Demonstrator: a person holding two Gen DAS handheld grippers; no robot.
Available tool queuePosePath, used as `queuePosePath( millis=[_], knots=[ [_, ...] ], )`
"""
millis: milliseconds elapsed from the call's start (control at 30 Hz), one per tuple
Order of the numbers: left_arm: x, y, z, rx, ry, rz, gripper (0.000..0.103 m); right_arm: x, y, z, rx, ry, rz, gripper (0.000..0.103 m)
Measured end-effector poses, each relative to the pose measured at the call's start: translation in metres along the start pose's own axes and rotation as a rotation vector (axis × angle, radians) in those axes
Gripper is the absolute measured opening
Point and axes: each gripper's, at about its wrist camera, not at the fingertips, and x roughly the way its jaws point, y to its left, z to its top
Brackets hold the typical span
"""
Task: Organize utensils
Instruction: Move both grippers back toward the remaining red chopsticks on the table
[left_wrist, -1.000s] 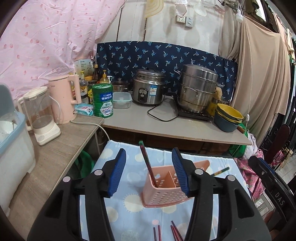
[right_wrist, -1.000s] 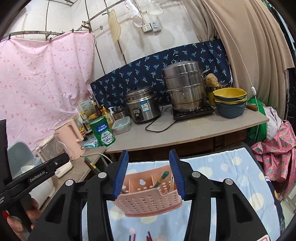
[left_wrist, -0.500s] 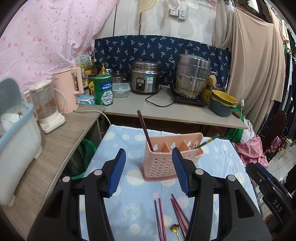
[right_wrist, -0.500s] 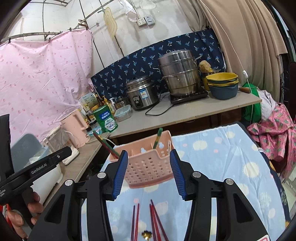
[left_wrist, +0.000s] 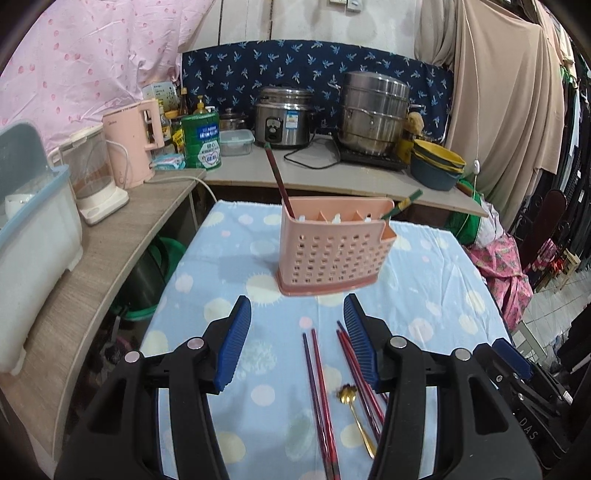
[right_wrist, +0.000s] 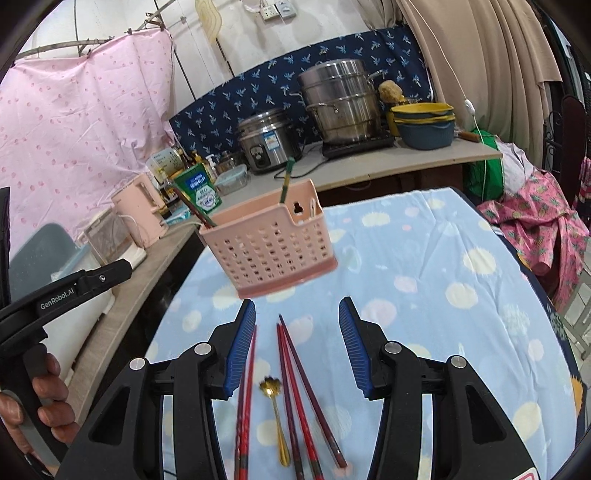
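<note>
Chopsticks (left_wrist: 320, 391), slim lacquered sticks in dark red and purple, lie in loose pairs on the pale blue cloth with cream and pink dots (left_wrist: 424, 266) that covers the counter, their lengths running from its near edge toward its far edge. Among them lies a small gold metal spoon with a flower-shaped bowl (left_wrist: 354, 411), its thin handle trailing toward the near edge. Farther along the counter's middle stands a pink plastic utensil holder (left_wrist: 332, 254), a boxy caddy whose front wall is pierced with rows of small rectangular holes, split inside by partitions and set on a darker pink base. One dark red chopstick with a green tip (left_wrist: 277, 181) leans out of its left compartment; a green-handled stick (right_wrist: 286, 181) leans from its right end.

The left gripper (left_wrist: 297, 343), black hard plastic with ribbed blue pads, points downward over the near half of the cloth with its jaws standing apart and nothing between them; the chopsticks lie beneath and between its fingers, though whether it touches them cannot be told. The right gripper (right_wrist: 297, 343), of the same build, hangs at a similar downward tilt, jaws likewise apart and empty, over the spoon and the red pairs. At the right wrist view's left edge a hand (right_wrist: 40, 402) wraps its fingers round the left tool's black handle.
</note>
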Motion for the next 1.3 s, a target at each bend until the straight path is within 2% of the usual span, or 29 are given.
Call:
queuePosePath(
  millis=[500,800,900,1133,1267,1300],
  knots=[
    [0.023,0.003,-0.095,0.011,0.211,-0.005,0.050,0.008,-0.018,-0.092,-0.056,0.176,-0.091,0.046],
    [0.035,0.008,-0.142,0.004,0.309,0.000,0.050,0.028,-0.024,-0.113,-0.085,0.233,-0.119,0.046],
    [0.037,0.008,-0.156,-0.002,0.334,-0.008,0.050,0.035,-0.025,-0.117,-0.092,0.247,-0.122,0.043],
    [0.040,0.001,-0.165,0.004,0.353,-0.036,0.050,0.048,-0.024,-0.123,-0.105,0.279,-0.120,0.023],
    [0.043,-0.007,-0.169,0.023,0.363,-0.047,0.050,0.049,-0.023,-0.126,-0.121,0.279,-0.124,0.017],
    [0.044,-0.008,-0.170,0.025,0.367,-0.048,0.050,0.049,-0.023,-0.126,-0.125,0.279,-0.125,0.013]
  ],
)
